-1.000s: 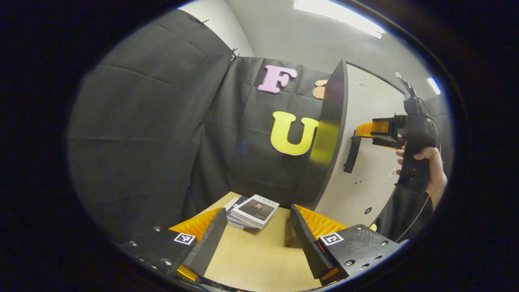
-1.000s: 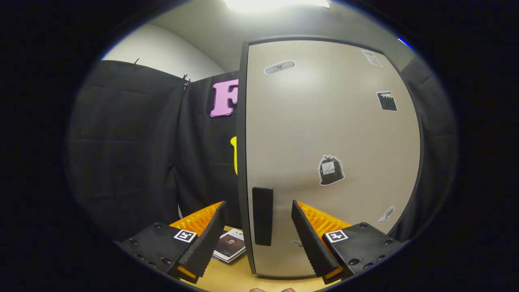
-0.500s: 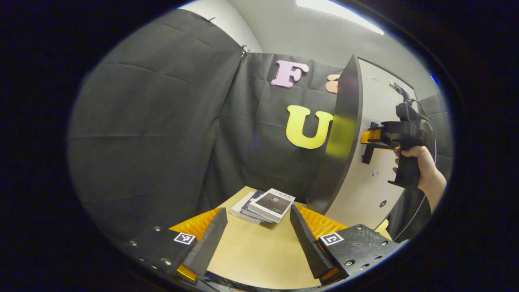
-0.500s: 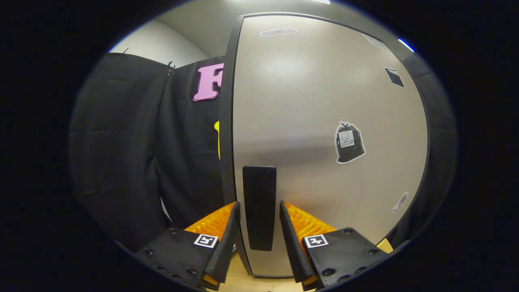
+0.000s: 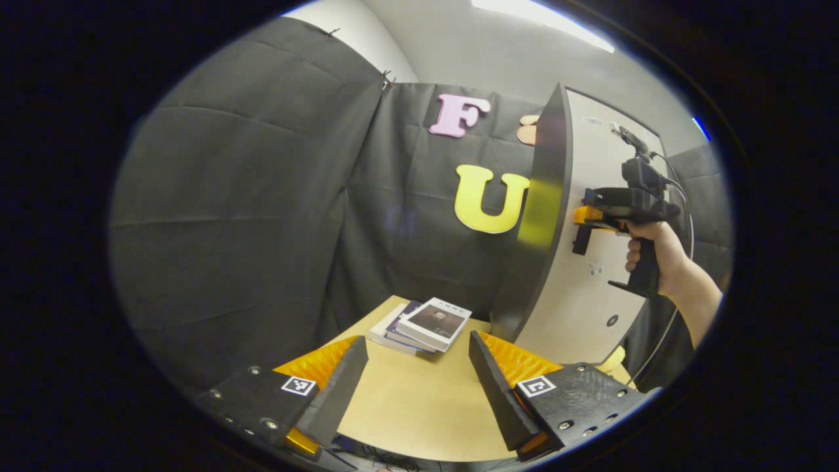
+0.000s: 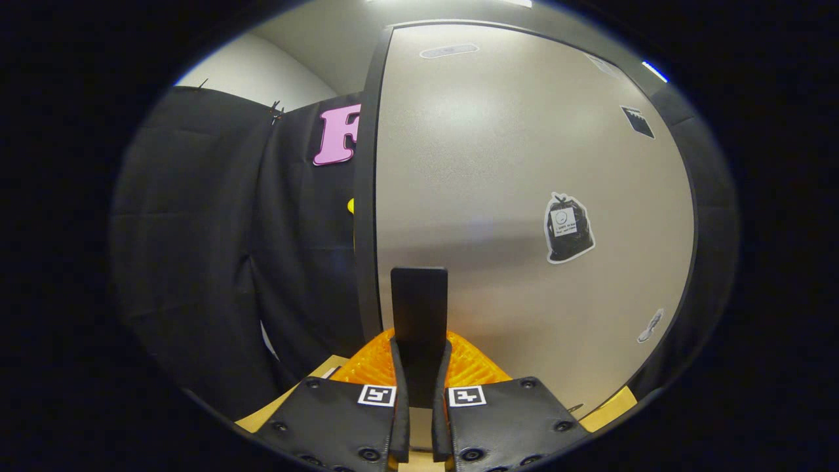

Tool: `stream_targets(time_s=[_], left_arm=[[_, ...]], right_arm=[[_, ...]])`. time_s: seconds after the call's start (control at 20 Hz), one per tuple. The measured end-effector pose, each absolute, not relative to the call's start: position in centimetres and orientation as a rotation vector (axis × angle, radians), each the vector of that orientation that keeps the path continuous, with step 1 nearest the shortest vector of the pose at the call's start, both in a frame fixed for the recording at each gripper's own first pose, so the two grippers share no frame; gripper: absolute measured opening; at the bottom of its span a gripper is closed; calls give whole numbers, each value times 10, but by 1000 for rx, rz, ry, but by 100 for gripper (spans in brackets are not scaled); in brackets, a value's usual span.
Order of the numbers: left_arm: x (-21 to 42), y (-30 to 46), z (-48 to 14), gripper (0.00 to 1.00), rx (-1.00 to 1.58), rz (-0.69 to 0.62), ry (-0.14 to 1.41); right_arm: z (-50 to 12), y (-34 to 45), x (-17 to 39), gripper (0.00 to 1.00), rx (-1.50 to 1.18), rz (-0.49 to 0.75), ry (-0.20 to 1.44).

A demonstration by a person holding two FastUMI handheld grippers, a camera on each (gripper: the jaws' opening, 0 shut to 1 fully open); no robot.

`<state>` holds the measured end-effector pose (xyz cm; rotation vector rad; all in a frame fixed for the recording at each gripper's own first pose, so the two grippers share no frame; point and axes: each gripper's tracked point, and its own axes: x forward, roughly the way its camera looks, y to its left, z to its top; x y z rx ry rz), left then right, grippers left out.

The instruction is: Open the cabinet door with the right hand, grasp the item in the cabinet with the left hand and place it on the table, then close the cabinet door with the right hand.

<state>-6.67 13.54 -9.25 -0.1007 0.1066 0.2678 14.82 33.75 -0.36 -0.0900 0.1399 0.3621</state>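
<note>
Cabinet door (image 6: 524,196) stands upright with my right gripper (image 6: 419,380) clenched on its handle (image 6: 419,314). My left gripper (image 5: 416,380) hangs released above the worktop (image 5: 419,406).

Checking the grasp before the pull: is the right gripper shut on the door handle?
Shut: in the right gripper view, both fingers of the right gripper press the black bar handle on the beige cabinet door.

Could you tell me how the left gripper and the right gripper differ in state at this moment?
The left gripper is open, fingers spread over the table; the right gripper is shut on the door handle. The left holds nothing; the right grips the cabinet door. Both are handheld.
</note>
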Motion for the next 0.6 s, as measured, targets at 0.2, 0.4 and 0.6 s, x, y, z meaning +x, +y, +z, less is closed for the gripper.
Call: stream_targets(time_s=[0.2,0.4,0.6], left_arm=[[-67,119,-84,95,-94,245,110],[-71,107,-66,92,-60,263,58],[-80,81,-63,92,-57,284,40]], right_arm=[[-5,336,141,7,-123,420,163],[-1,334,125,11,-133,498,155],[3,332,107,11,-125,594,159]])
